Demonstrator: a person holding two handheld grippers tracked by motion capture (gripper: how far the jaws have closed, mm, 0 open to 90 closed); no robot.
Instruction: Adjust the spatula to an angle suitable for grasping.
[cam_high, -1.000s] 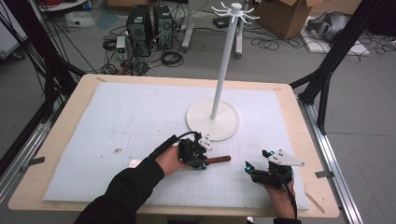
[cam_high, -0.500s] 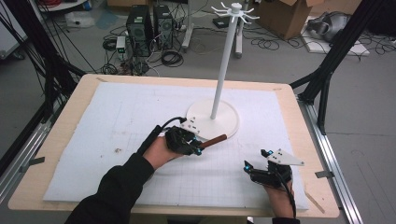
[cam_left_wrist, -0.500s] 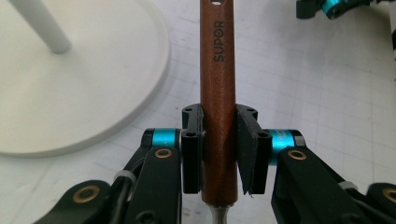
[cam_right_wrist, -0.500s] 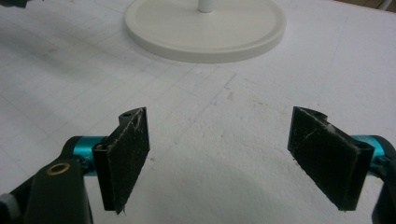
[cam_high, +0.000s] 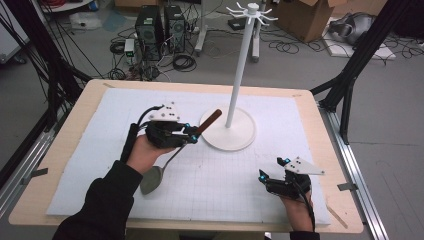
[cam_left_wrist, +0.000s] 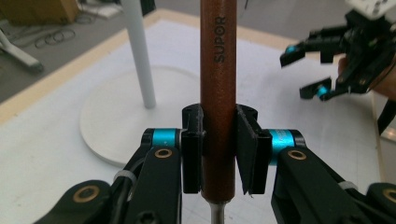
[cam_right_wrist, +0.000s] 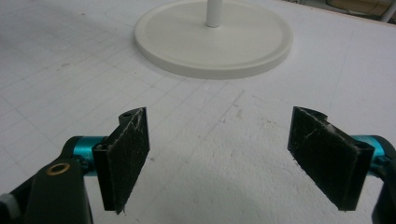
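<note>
Meanwhile, left gripper (cam_high: 192, 136) clamps the ladle (cam_high: 172, 157); right gripper (cam_high: 272, 171) gapes wide.

Table (cam_high: 60, 165): light wooden top, covered by a white gridded mat (cam_high: 120, 107); white stand (cam_high: 235, 131), round-based, on the mat.

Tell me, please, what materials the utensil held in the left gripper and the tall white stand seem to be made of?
Utensil: its handle looks like wood or a wood-look finish, reddish brown, smooth, with printed lettering; its thin shaft and grey head look like metal. White stand: probably painted metal or plastic, with an even matt white surface; the look does not settle which.
</note>
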